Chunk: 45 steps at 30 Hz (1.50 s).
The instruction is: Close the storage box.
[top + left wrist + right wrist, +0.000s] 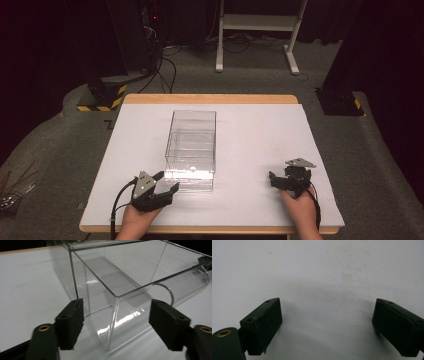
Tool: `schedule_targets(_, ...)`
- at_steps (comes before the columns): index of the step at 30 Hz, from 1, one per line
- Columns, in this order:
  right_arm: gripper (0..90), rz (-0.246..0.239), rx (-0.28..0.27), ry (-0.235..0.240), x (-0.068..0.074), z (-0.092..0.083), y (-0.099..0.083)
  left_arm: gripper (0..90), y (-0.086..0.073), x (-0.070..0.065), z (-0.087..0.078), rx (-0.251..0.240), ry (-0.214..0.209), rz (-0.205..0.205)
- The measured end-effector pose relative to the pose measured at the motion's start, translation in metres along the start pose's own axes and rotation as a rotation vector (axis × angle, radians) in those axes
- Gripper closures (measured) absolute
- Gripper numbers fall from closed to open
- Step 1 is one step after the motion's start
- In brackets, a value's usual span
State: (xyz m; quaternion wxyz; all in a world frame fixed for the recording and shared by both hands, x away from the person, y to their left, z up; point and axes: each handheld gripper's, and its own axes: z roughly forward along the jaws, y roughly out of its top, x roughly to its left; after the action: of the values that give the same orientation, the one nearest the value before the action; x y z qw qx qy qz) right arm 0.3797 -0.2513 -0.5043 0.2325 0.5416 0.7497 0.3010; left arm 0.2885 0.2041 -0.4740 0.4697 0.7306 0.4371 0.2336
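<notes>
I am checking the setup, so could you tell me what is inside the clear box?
The clear box holds an inner clear drawer, with no loose items visible through its walls. Glare hides part of its near end.

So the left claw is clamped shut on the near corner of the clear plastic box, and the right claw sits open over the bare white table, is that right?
Not quite. The left claw is open, not clamped: in the left gripper view its pads stand apart on either side of the clear plastic box, whose near corner lies between them untouched. The rest holds: the right claw is open over the white table.
</notes>
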Motion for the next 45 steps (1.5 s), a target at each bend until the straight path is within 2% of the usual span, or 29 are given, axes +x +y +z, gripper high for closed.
schedule_targets(8,8.9,-0.004,-0.001,0.000,0.000,0.000,0.000,22.4,0.001,0.005,0.004,0.004,0.013,-0.010)
schedule_targets(33,9.0,0.001,0.000,0.000,0.000,0.000,0.000,23.3,0.014,0.018,0.031,0.002,0.061,0.001)
schedule_targets(45,9.0,-0.005,-0.002,0.000,0.000,0.000,0.000,22.2,0.017,0.025,0.042,0.002,0.070,-0.028)
